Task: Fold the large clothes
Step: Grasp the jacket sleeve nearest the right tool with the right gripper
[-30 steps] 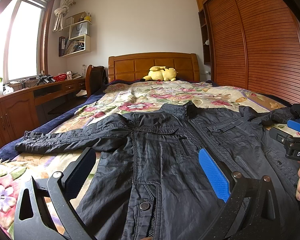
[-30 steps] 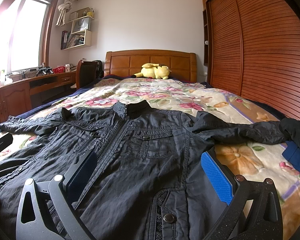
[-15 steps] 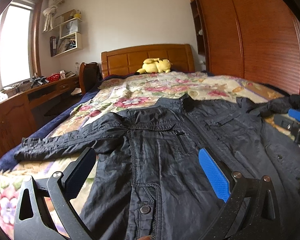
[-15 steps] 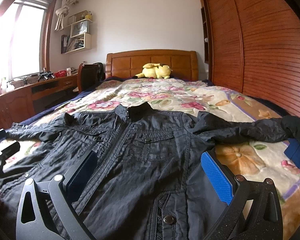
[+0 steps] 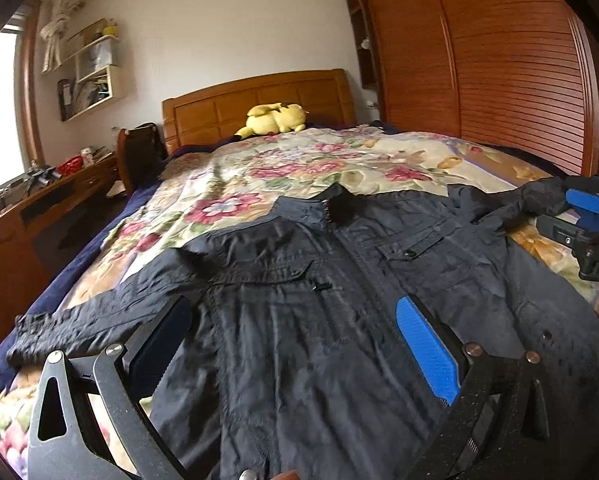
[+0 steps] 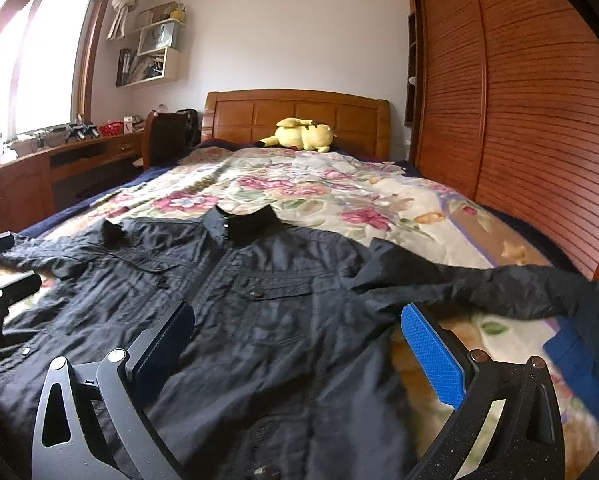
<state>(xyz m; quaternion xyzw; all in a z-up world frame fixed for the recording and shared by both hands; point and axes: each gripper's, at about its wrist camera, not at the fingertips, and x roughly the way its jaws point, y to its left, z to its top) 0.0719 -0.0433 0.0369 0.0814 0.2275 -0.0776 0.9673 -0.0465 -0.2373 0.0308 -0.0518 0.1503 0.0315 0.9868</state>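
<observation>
A large black jacket (image 5: 319, 312) lies flat and face up on the floral bedspread (image 5: 283, 168), collar toward the headboard, sleeves spread to both sides. My left gripper (image 5: 295, 344) is open and empty, hovering over the jacket's lower left front. My right gripper (image 6: 295, 344) is open and empty over the jacket (image 6: 259, 312) at its lower right front. The right gripper also shows at the right edge of the left wrist view (image 5: 587, 220), near the right sleeve.
A yellow plush toy (image 6: 303, 140) lies by the wooden headboard (image 6: 295, 116). A slatted wooden wardrobe (image 6: 539, 120) runs along the right. A desk (image 6: 39, 168) and chair (image 6: 167, 140) stand on the left under the window. A blue cloth (image 6: 579, 368) lies at the right.
Both grippers have risen and tilted over the jacket; the left wrist view has swung right and rolled. Both stay open and empty. The jacket has not moved.
</observation>
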